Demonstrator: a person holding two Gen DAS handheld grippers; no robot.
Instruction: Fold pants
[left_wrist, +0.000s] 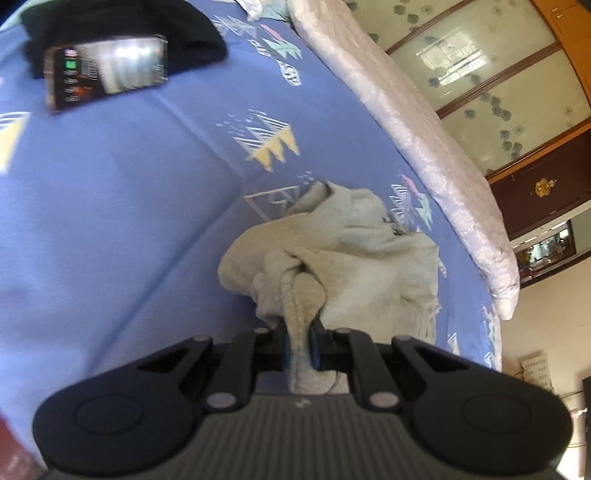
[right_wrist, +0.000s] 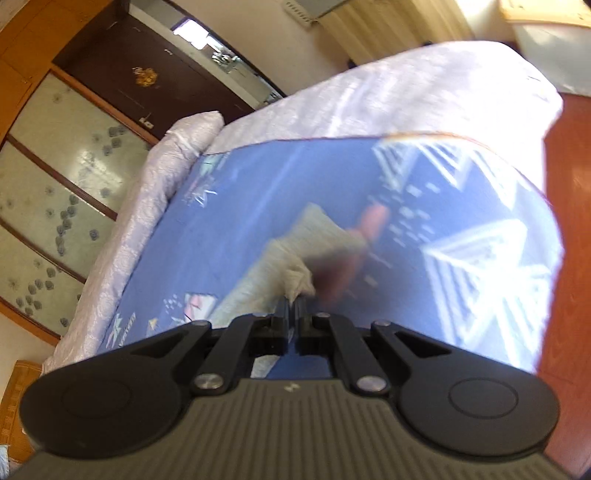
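Left wrist view looks down on a bed spread with a blue sheet (left_wrist: 129, 221) printed with pale geometric shapes. The grey pants (left_wrist: 354, 251) sit bunched in a heap on that sheet, near the white quilt (left_wrist: 424, 140) that runs along the bed's far edge. The left gripper (left_wrist: 300, 350) is clamped on a thick fold of the pants, cloth squeezed between its 2 blue-padded fingers. Further back lie a dark box (left_wrist: 107, 74) and a black garment (left_wrist: 122, 26). From the right wrist camera, the right gripper (right_wrist: 294, 314) is pinched tight on another corner of the pants (right_wrist: 295, 251), the picture blurred. A wardrobe (right_wrist: 55, 177) with frosted panels stands beyond.
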